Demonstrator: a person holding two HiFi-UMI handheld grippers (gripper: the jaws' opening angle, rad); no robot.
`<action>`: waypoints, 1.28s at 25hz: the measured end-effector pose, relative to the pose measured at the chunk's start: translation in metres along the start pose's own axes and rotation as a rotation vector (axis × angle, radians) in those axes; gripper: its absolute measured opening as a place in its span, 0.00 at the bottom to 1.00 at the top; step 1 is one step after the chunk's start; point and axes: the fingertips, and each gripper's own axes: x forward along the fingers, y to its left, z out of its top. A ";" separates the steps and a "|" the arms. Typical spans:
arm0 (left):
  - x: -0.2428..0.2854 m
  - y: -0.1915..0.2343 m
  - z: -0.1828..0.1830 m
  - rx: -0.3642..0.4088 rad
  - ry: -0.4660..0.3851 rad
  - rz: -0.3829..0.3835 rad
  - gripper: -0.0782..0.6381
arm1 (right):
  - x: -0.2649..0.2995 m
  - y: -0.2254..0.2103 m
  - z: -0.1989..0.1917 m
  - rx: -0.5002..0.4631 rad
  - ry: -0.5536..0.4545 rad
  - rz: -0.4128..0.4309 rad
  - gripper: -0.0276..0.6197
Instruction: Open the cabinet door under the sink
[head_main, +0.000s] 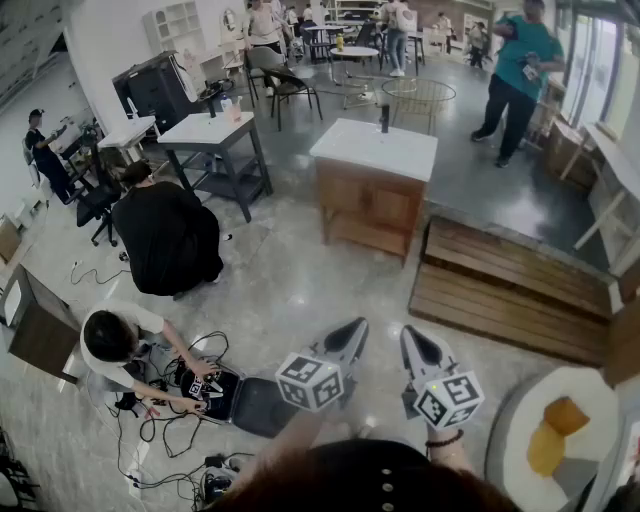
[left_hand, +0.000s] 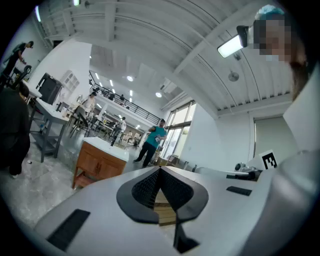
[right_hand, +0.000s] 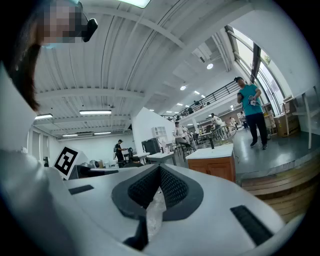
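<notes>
The brown wooden sink cabinet with white top stands well ahead of the left gripper and right gripper, both jaws together, empty.

My left claw and right claw sit side by side, well apart from the sink cabinet ahead. A platform lies right of it, perhaps touching its corner.
</notes>
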 end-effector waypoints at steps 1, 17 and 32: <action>-0.001 -0.003 -0.005 -0.004 0.004 -0.004 0.12 | -0.003 -0.001 -0.005 0.006 0.010 -0.009 0.05; 0.012 -0.003 -0.036 -0.030 0.066 0.026 0.12 | -0.007 -0.026 -0.020 0.108 0.010 -0.039 0.05; 0.048 -0.019 -0.068 -0.039 0.111 0.105 0.12 | -0.013 -0.057 -0.040 0.098 0.121 0.027 0.05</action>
